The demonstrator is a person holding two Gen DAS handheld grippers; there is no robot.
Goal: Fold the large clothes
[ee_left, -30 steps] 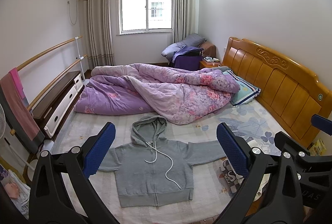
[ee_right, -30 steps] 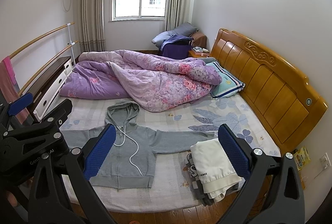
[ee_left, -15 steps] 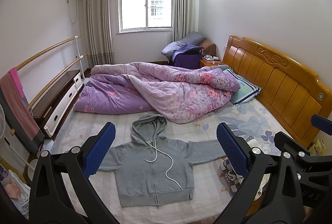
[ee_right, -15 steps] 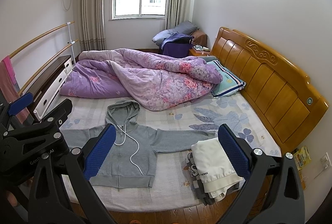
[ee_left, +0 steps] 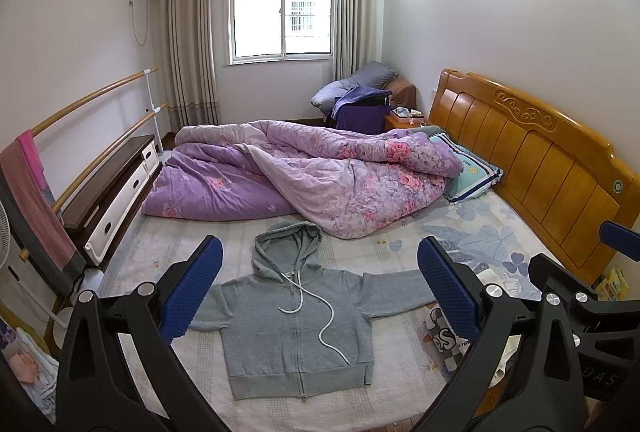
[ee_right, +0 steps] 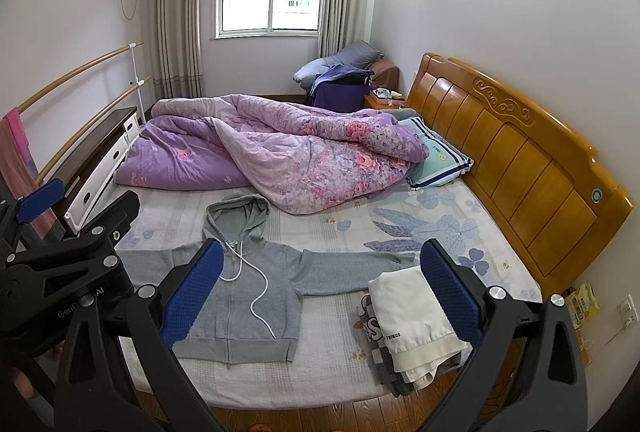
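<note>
At the far left a pink towel (ee_left: 30,167) hangs over wooden rails (ee_left: 92,99) along the wall, and below them stands a low cabinet (ee_left: 116,191) with white drawers, just beside the bed's left edge. The bed (ee_right: 328,364) fills the middle of the room. A purple flowered quilt (ee_left: 320,175) lies bunched across its far half, its near edge touching the hood of the hoodie. The gray hoodie (ee_left: 296,328) lies flat on the near half of the bed, front up, zipper closed, sleeves spread to both sides, hood pointing toward the quilt, with a white drawstring (ee_left: 320,316) curling over the chest. Just right of it, at the near right corner of the bed, sits a stack of folded clothes (ee_right: 412,324) with a white piece on top; the hoodie's right sleeve ends at the stack. Farther right a striped pillow (ee_right: 440,159) leans by the wooden headboard (ee_right: 528,159).

The left gripper (ee_left: 320,288) hovers above the near edge of the bed, facing the hoodie, its blue-padded fingers (ee_left: 192,288) spread wide with nothing between them. The right gripper (ee_right: 322,290) is held level beside it, a little to the right, over the hoodie's right side and the stack, fingers (ee_right: 450,292) likewise wide apart and holding nothing.
</note>
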